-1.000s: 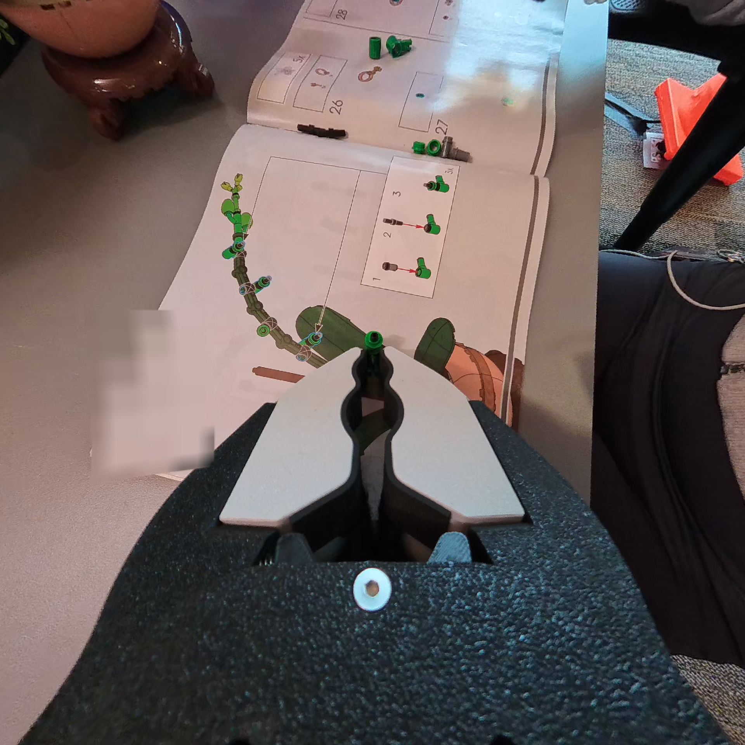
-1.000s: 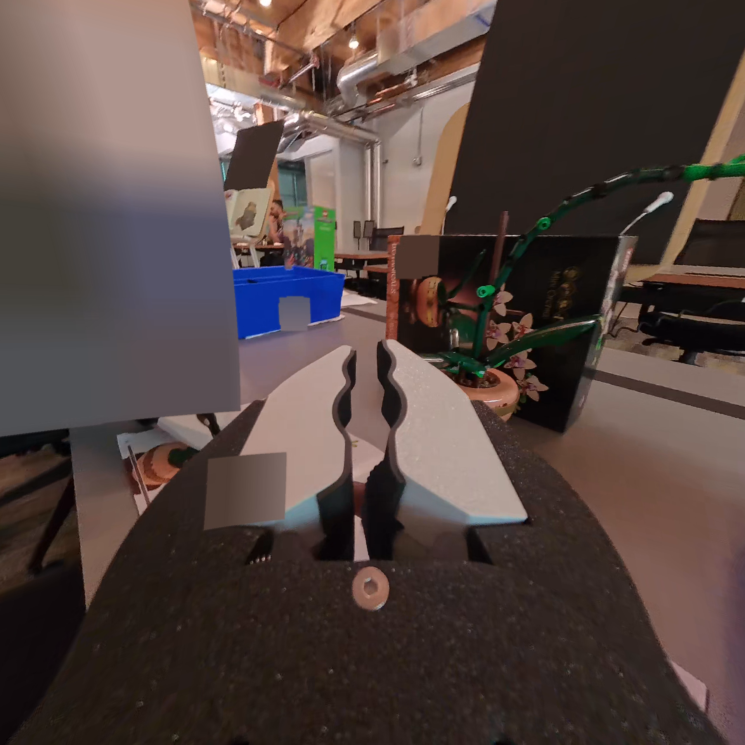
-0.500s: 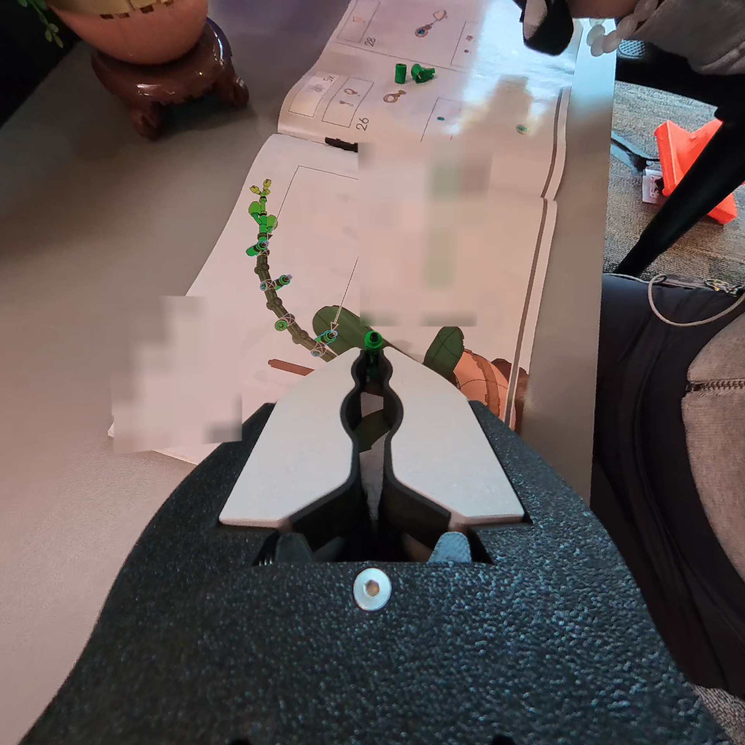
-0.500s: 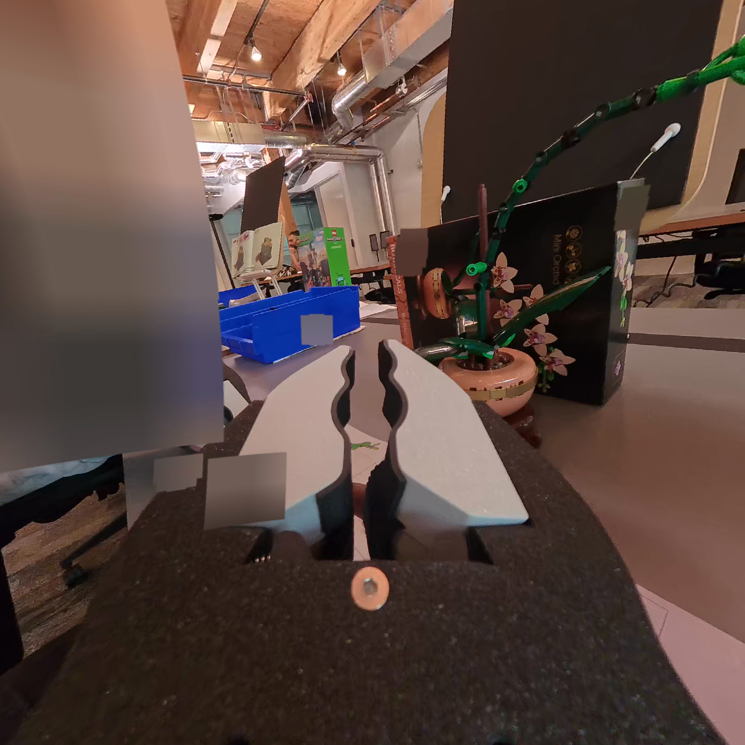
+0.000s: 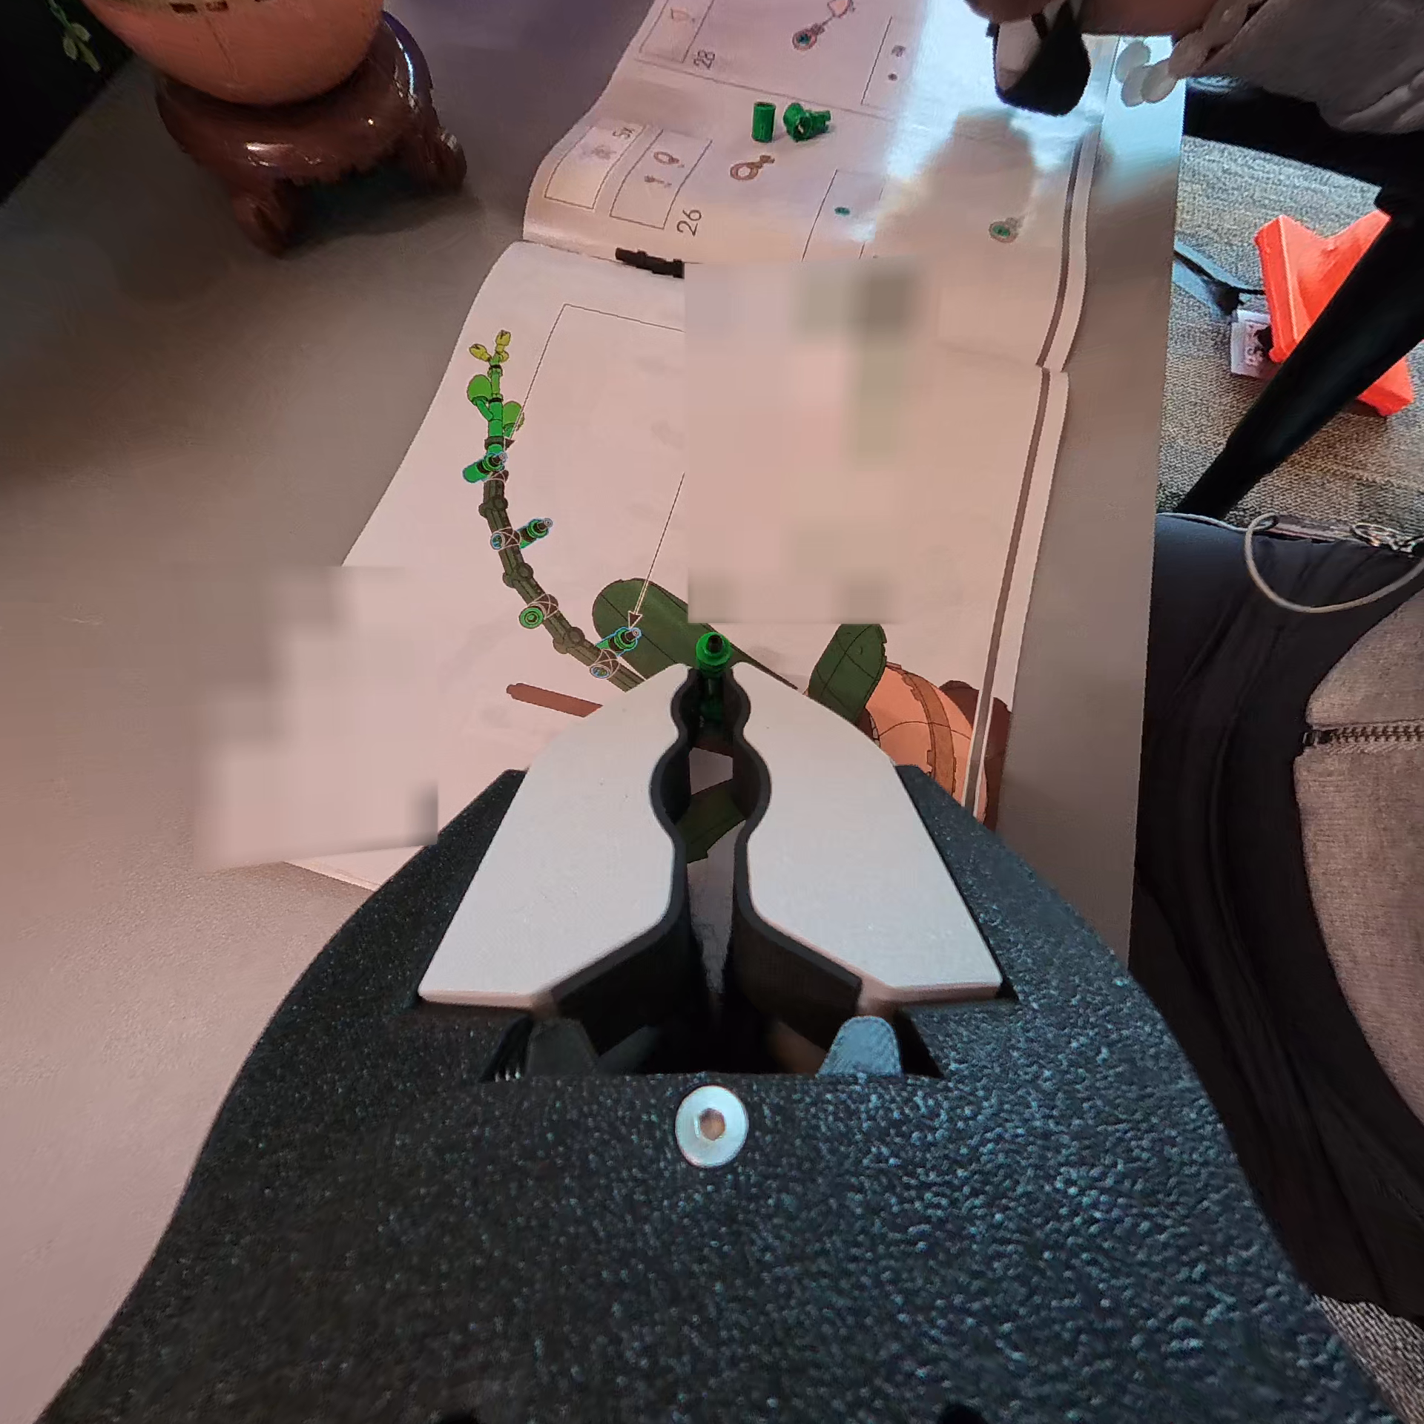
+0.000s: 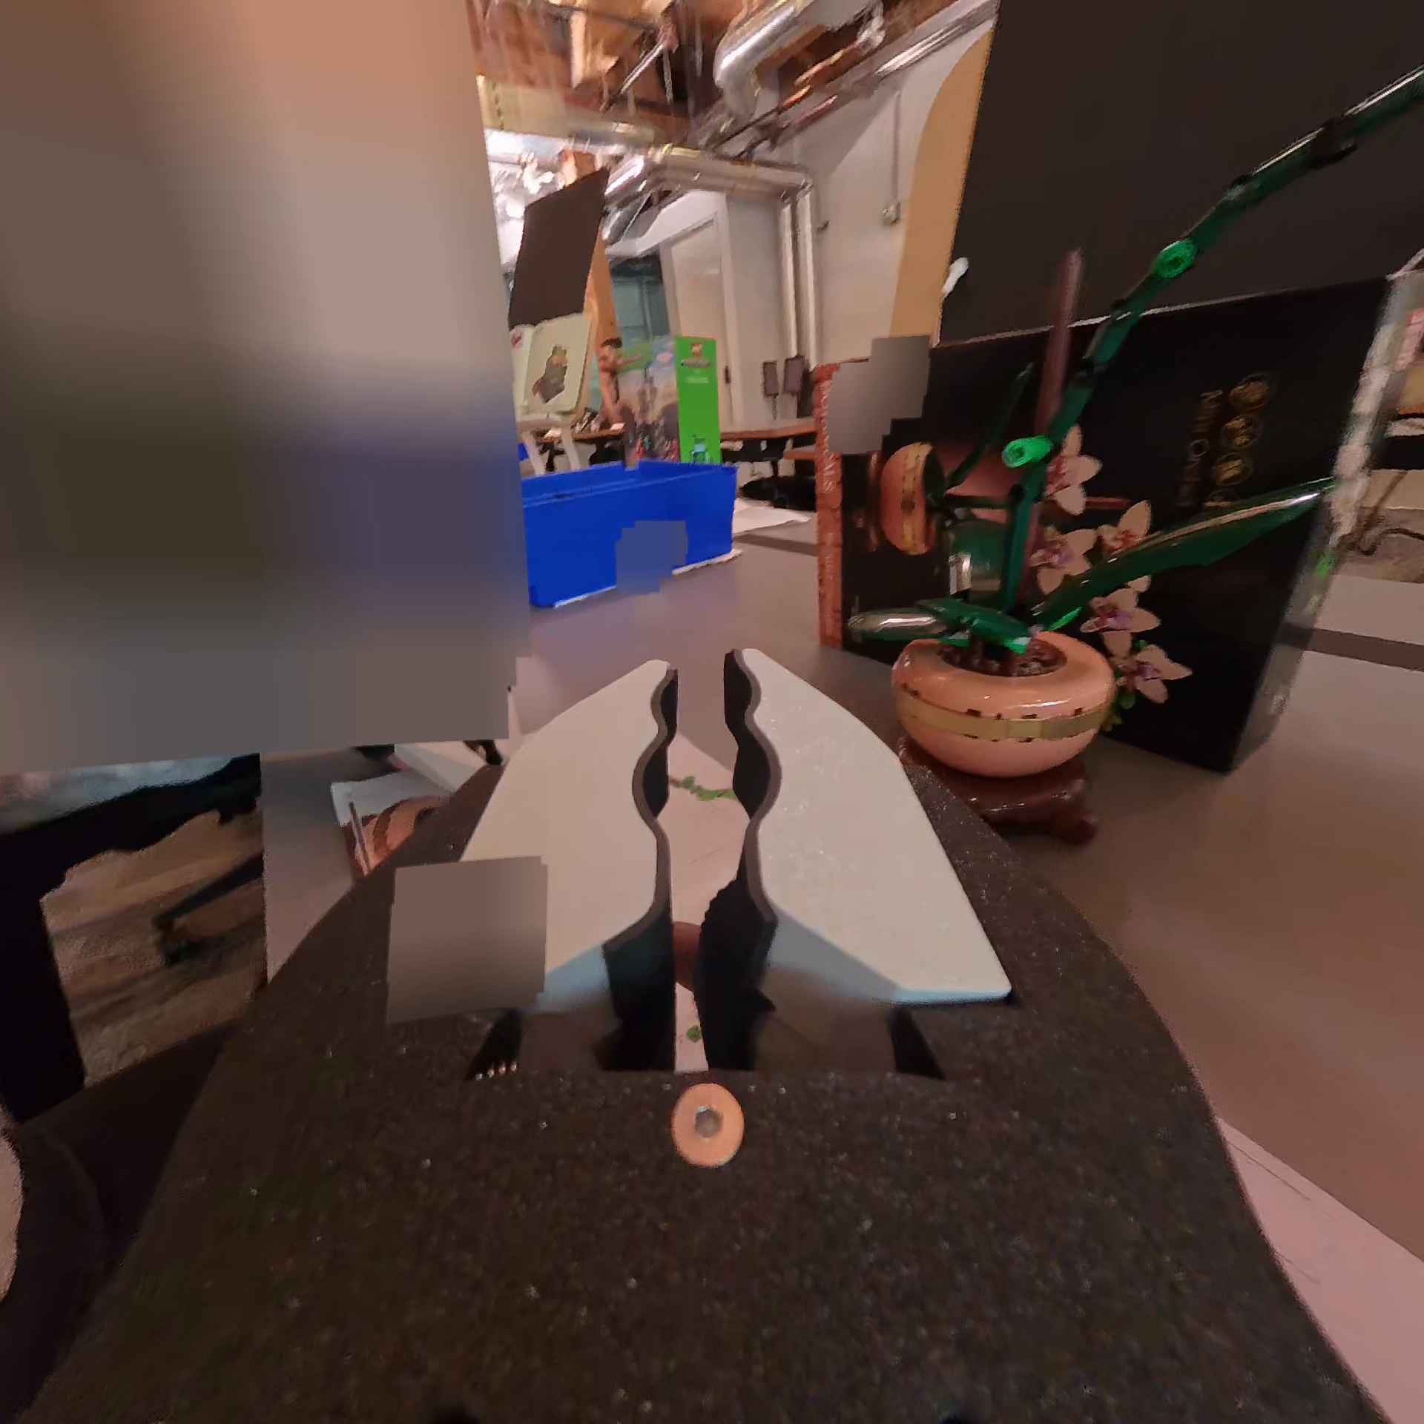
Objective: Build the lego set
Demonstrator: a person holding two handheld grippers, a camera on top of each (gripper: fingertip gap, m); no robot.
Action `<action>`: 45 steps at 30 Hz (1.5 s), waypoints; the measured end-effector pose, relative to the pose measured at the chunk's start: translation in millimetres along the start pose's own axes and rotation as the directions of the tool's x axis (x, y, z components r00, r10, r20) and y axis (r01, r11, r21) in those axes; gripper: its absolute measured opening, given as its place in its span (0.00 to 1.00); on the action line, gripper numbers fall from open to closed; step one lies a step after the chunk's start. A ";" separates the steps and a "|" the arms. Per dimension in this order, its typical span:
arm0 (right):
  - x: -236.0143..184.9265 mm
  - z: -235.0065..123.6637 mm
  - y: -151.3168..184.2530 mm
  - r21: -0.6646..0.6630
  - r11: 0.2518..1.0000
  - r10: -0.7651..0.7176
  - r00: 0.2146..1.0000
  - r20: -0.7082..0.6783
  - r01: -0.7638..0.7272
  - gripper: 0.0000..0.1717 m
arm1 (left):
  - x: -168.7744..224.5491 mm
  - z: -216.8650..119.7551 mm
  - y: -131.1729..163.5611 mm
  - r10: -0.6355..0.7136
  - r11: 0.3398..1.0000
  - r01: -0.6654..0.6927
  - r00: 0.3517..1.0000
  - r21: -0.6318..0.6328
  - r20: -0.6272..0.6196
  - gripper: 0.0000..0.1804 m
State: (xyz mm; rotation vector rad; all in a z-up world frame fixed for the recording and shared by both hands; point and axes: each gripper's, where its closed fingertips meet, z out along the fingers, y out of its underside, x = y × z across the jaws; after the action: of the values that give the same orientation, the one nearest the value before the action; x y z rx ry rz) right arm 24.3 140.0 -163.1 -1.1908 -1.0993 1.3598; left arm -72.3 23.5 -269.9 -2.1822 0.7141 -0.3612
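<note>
**Left gripper clamped on a small green peg, right gripper bare**

The left gripper pinches a small green plastic peg with a black pin at its fingertips, above the open white instruction booklet on the grey table. Two loose green pieces lie at 12 o'clock. The right gripper has its fingers slightly apart on nothing; a peach brick-built flowerpot stands at 2 o'clock.
</note>
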 end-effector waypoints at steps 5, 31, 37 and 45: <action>-38.5 21.0 33.4 -0.229 0.968 -0.055 0.979 0.197 0.101 0.03 | 1.5 0.5 -0.8 -0.004 1.000 0.004 1.000 0.005 -0.018 0.02; -103.2 75.5 69.3 -0.589 0.805 0.231 0.874 0.427 0.075 0.03 | 18.4 -30.3 -24.5 0.015 0.994 -0.002 0.992 0.108 -0.123 0.14; -78.7 87.8 53.0 -0.570 0.807 0.367 0.887 0.281 -0.154 0.03 | -39.4 -42.5 -10.4 -0.117 0.983 0.101 0.988 0.156 0.099 0.11; -53.4 133.6 102.4 -0.720 0.691 0.100 0.980 0.173 0.057 0.04 | -80.1 -60.8 3.5 -0.217 0.966 0.161 0.931 0.204 0.294 0.01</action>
State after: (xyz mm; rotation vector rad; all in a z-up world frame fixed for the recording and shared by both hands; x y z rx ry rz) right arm -117.3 72.5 -244.2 -1.6465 -1.8884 1.0842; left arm -166.2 32.9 -235.2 -2.0784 0.2828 -0.1593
